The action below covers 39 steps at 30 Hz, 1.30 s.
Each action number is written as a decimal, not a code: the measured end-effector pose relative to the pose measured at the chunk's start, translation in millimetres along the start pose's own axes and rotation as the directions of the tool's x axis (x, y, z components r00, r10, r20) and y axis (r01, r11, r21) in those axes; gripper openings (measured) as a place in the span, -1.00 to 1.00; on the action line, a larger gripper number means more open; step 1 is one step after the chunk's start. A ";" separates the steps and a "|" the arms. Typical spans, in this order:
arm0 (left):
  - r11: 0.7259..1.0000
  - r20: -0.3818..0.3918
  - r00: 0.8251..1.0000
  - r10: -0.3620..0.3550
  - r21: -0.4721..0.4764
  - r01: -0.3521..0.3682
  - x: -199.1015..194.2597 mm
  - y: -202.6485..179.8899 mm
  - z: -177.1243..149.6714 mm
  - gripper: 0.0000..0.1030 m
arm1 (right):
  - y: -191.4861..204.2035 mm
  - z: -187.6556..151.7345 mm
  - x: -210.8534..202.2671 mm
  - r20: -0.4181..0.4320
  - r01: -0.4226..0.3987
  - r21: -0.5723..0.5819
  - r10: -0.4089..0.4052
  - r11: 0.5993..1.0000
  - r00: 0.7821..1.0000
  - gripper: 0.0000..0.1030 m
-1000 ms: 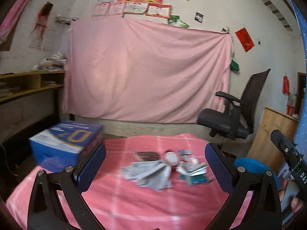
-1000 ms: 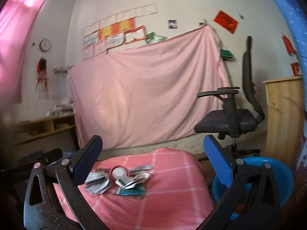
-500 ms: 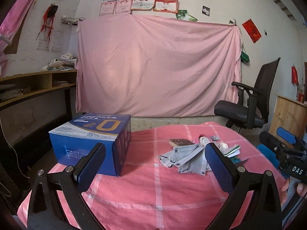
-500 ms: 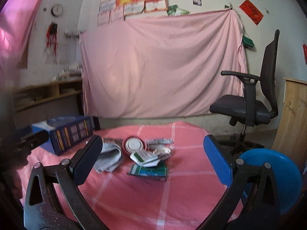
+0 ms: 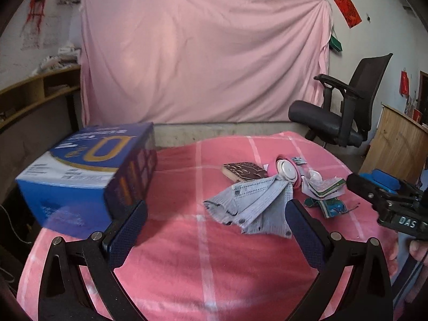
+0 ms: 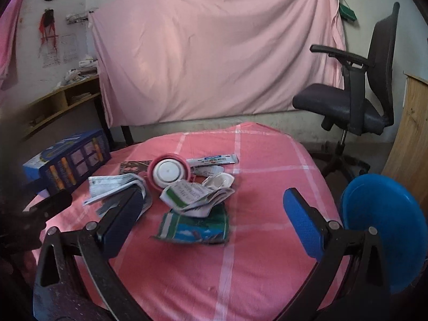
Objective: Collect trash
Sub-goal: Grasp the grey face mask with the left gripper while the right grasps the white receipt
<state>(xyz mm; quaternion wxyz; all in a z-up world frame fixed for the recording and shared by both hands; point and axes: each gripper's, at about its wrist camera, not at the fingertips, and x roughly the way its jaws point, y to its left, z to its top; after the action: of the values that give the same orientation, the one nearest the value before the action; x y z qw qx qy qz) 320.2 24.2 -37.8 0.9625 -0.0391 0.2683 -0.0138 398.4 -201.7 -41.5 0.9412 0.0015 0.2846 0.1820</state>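
— Firstly, the grippers: what state were they in?

— Both stood wide apart and held nothing. The left gripper [image 5: 216,230] hung above the pink checked tablecloth [image 5: 187,254], and the right gripper [image 6: 214,218] did likewise, facing the litter.

— Containers?

— A blue basin [image 6: 382,230] sat just beyond the table's right edge, beside the right gripper's blue finger pad. Its contents could not be made out. A blue carton [image 5: 85,171] stood closed on the table's left side, just past the left gripper's left finger.

— And the trash itself?

— Heaped near mid-table. Nearest lay a green wrapper [image 6: 195,227], with a crumpled white-and-green packet [image 6: 192,196] on top of it. Grey face masks [image 5: 251,203] were spread to the left. Behind came a pink-rimmed round lid [image 6: 169,172], a brown patterned block [image 5: 243,171] and a flat blue-and-white sachet [image 6: 214,159].

— Obstructions further back?

— A black office chair [image 6: 355,85] stood right of the table, with a pink sheet [image 6: 214,48] hung on the wall behind.
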 end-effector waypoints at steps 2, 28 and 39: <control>1.000 -0.011 1.000 -0.013 -0.006 0.013 5.2 -1.3 5.2 0.94 | -1.8 1.5 11.2 -0.038 0.007 0.005 -0.007 1.000 0.999 1.00; 0.982 -0.109 0.993 -0.054 0.174 0.073 31.4 -35.1 3.2 -0.93 | -16.3 -11.5 32.5 -0.163 -0.222 0.138 0.243 0.965 0.956 -0.18; 0.986 -0.090 0.996 -0.022 0.161 0.037 13.2 -44.5 -3.3 -1.00 | -13.2 -13.9 11.4 -0.111 -0.266 0.097 0.276 0.959 0.955 -0.37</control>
<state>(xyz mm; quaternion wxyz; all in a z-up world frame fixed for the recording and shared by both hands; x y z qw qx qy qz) 329.5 -20.9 -43.8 0.9494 0.0361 0.3077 -0.0517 404.2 -211.6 -60.7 0.8871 0.0674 0.3466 0.2973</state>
